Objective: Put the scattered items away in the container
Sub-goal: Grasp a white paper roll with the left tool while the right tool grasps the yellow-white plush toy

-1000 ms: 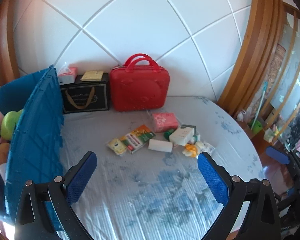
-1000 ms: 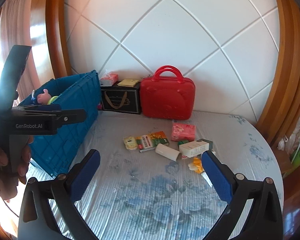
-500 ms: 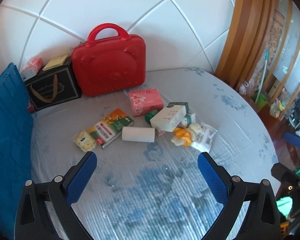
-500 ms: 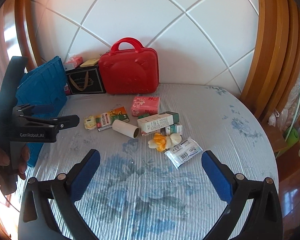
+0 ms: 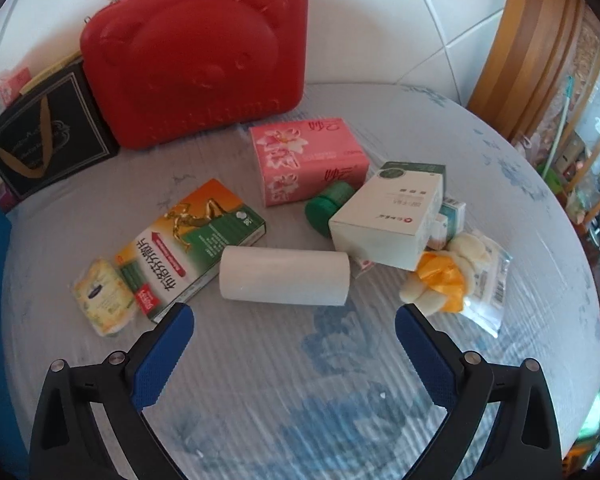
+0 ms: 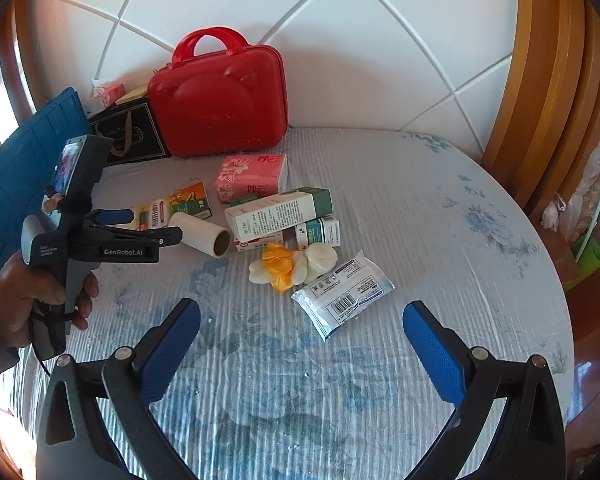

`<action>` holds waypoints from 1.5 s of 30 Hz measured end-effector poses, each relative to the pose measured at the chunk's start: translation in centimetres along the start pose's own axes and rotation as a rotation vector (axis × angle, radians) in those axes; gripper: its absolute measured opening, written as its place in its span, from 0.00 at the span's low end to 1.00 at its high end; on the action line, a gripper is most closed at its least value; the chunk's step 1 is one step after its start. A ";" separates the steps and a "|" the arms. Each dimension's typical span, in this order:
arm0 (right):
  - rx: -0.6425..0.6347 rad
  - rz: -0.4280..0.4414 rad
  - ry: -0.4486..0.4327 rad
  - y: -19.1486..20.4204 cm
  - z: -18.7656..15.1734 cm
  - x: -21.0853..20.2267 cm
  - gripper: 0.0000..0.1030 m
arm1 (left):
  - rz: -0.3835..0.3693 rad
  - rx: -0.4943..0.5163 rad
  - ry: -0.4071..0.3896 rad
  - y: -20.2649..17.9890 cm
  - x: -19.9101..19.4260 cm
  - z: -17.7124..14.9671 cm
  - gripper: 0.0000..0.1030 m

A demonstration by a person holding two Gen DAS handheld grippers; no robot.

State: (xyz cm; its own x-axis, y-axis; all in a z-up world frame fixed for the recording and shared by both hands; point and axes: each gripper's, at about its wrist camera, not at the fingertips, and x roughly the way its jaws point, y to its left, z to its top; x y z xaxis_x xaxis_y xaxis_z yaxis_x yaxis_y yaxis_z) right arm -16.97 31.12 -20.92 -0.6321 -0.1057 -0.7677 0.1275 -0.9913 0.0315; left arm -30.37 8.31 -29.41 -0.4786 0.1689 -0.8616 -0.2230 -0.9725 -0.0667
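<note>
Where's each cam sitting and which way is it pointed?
Left wrist: on the left tongs, low over the table, facing the white roll and red case; only its open fingers show.
Right wrist: on the right tongs, farther back, facing the same pile; shows the left hand.
Shared: roll, case, pink pack.

A lived-in home, most likely a bedroom or sitting corner. A round surface under a pale cloth printed with blue flowers (image 6: 400,208) backs against a white padded wall panel (image 6: 340,40) stitched in diamonds and framed by curved golden wood trim (image 6: 552,92). Along the back edge stand a red bear-faced carry case (image 5: 196,60) and a black gift bag with a gold ribbon (image 5: 44,136). Household clutter fills the middle: a pink tissue pack (image 5: 308,160), medicine boxes (image 5: 388,216), a lint-roller refill (image 5: 284,276). Past the right edge lies glossy dark wooden flooring (image 6: 596,364).
</note>
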 end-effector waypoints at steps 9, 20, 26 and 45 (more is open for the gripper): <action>0.022 0.003 0.054 -0.9 -1.9 3.1 1.00 | 0.020 0.028 0.017 0.1 4.4 0.6 0.99; 0.038 -0.009 0.063 -1.4 -2.5 3.6 1.00 | 0.025 0.681 0.067 -2.0 7.6 1.0 0.98; 0.053 -0.024 0.081 -2.0 -3.3 3.8 1.00 | -0.061 0.698 0.117 -2.2 9.4 1.2 0.77; -0.073 -0.005 0.060 0.7 1.4 13.4 1.00 | -0.082 0.367 -0.053 2.7 -2.3 -5.2 0.47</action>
State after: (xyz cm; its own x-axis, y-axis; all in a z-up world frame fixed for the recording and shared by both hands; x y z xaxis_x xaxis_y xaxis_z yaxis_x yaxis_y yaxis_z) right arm -26.47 28.88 -30.27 -0.5864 -0.0940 -0.8045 0.1810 -0.9833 -0.0170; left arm -25.46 4.50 -30.17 -0.4879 0.2614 -0.8329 -0.5471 -0.8351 0.0584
